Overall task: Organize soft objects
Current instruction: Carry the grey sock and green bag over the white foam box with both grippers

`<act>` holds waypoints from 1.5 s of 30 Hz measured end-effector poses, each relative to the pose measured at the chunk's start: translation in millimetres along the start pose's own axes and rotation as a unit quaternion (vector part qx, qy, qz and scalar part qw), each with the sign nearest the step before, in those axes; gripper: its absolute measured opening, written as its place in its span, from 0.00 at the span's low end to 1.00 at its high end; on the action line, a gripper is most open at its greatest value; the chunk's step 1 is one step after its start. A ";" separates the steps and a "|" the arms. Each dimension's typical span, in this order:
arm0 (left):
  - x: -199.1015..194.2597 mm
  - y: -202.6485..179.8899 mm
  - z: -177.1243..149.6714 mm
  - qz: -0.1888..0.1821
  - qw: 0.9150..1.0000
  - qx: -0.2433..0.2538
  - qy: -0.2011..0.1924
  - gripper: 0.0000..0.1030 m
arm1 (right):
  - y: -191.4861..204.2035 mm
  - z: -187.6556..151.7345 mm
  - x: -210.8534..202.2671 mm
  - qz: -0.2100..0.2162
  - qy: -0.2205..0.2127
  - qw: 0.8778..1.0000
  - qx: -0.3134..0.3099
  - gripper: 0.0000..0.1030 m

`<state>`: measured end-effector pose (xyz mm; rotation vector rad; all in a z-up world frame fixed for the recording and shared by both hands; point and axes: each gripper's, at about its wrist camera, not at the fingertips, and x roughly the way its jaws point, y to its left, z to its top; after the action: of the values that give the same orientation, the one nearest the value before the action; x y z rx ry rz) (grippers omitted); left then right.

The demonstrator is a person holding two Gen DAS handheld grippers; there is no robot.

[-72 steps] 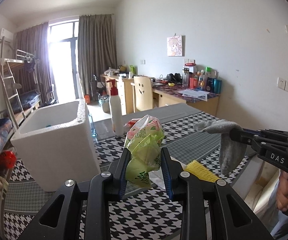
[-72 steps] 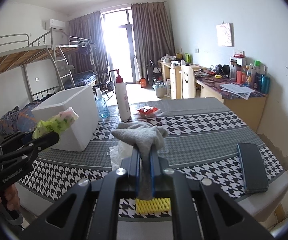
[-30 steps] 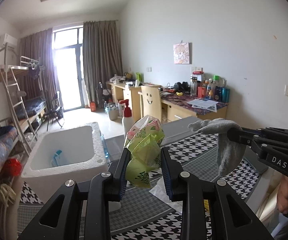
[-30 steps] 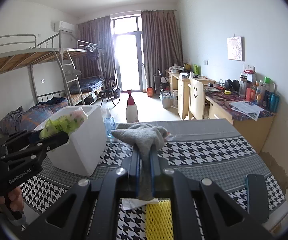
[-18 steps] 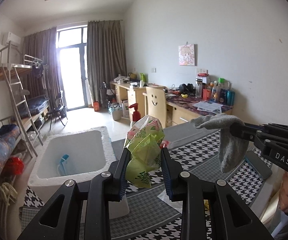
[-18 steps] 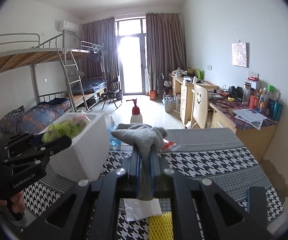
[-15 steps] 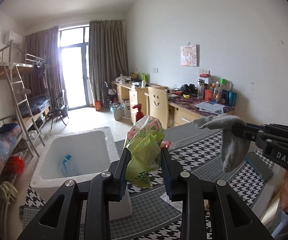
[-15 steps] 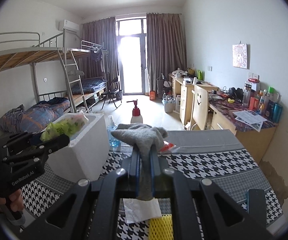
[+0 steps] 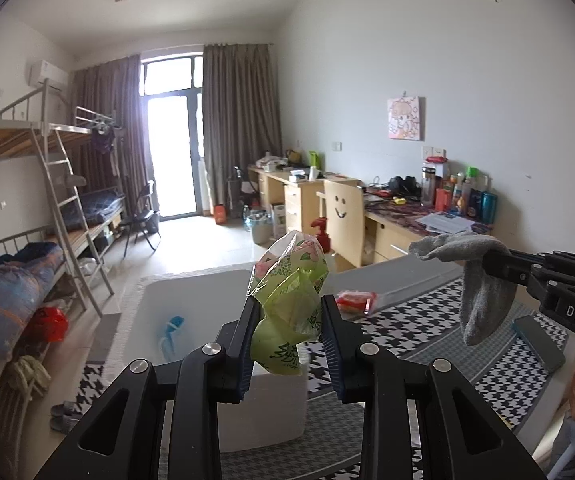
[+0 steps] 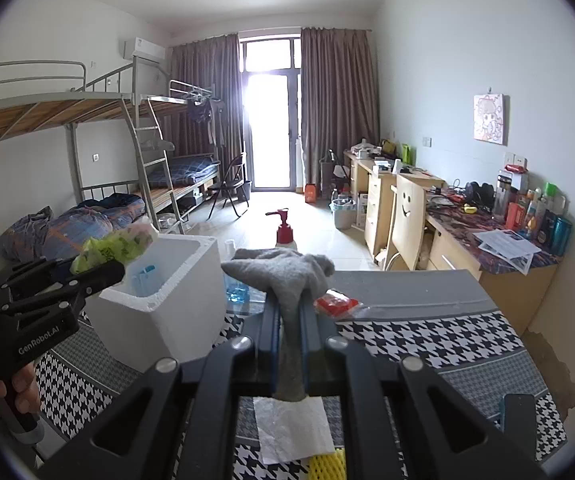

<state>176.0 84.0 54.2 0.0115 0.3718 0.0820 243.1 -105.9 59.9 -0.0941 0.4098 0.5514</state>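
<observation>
My left gripper (image 9: 289, 312) is shut on a crumpled green and pink plastic bag (image 9: 289, 300) and holds it above the near edge of an open white foam box (image 9: 203, 292). The bag also shows in the right wrist view (image 10: 113, 246), over the box (image 10: 159, 304). My right gripper (image 10: 287, 316) is shut on a grey sock (image 10: 287, 276) that hangs between its fingers, held above the table right of the box. The sock shows at the right of the left wrist view (image 9: 481, 280). A blue and white item (image 9: 169, 330) lies inside the box.
The houndstooth table (image 10: 427, 344) holds a red packet (image 10: 335, 304), a white tissue (image 10: 291, 428), a yellow foam net (image 10: 327, 468), a dark phone (image 9: 539, 340) and a red-capped pump bottle (image 10: 285, 228). Bunk beds stand left; desks line the right wall.
Both grippers have risen and moved toward the foam box with their loads still held. The box's inside has come into view below the bag.
</observation>
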 end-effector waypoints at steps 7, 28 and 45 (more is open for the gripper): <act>-3.3 12.5 -1.7 0.026 1.000 -0.011 -0.003 0.31 | 6.2 5.1 5.6 0.013 -0.002 1.000 -0.009 0.11; -19.8 43.4 -6.4 0.088 0.996 -0.031 -0.008 0.31 | 42.0 23.1 26.9 0.066 0.002 0.997 -0.041 0.11; -27.9 59.3 -17.7 0.131 0.990 -0.046 -0.004 0.31 | 78.2 42.2 51.6 0.090 0.016 0.993 -0.069 0.11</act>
<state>139.1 140.7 49.4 -0.0299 0.3573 0.3596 256.7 -6.0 79.4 -0.1996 0.4145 0.7575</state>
